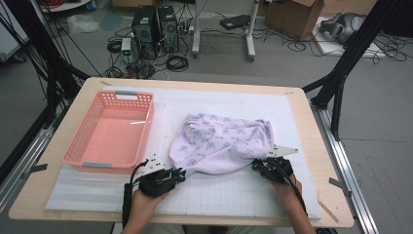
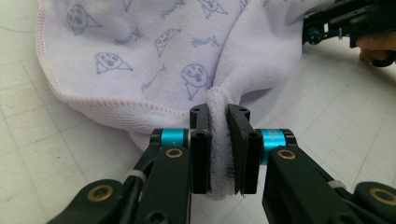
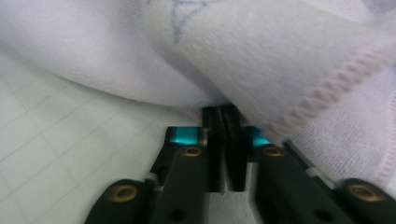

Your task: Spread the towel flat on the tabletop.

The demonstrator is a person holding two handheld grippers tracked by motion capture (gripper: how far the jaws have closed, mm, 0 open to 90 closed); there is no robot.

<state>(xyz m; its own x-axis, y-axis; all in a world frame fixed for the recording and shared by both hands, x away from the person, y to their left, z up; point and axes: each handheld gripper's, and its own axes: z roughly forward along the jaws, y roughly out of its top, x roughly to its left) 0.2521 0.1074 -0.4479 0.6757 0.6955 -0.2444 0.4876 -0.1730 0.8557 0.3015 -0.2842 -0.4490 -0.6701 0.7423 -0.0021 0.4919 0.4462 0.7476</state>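
Both forearms come in from the bottom edge of the high view, hands low over the white gridded mat (image 1: 219, 195) on the table (image 1: 311, 141). Left hand (image 1: 146, 202) holds the left tongs (image 1: 181, 174) pointing right and slightly away, at the towel's near-left corner. Right hand (image 1: 287, 187) holds the right tongs (image 1: 256, 165) pointing left and away, at the towel's near-right corner, grey three-cornered plate (image 1: 284, 150) on top

Lavender towel (image 1: 221, 141) with small printed faces lies bunched on the mat mid-table, just right of the pink basket (image 1: 78, 141), not touching it

Left gripper view: left tongs (image 2: 219, 122) clamped on a thick fold of the towel (image 2: 154, 51) hem, cloth squeezed between the two jaws, rest of the towel spread beyond; the other tongs (image 2: 312, 33) and fingers show at top right by the far towel edge

Right gripper view: right tongs (image 3: 223, 114) jaws pressed close together, tips tucked under the towel (image 3: 261, 51), stitched hem draped over the right jaw; blurred up close, looks like a thin bit of cloth pinched at the tips

High view alone gives the floor behind with cables, computer towers (image 1: 156, 29) and a cardboard box (image 1: 297, 17)
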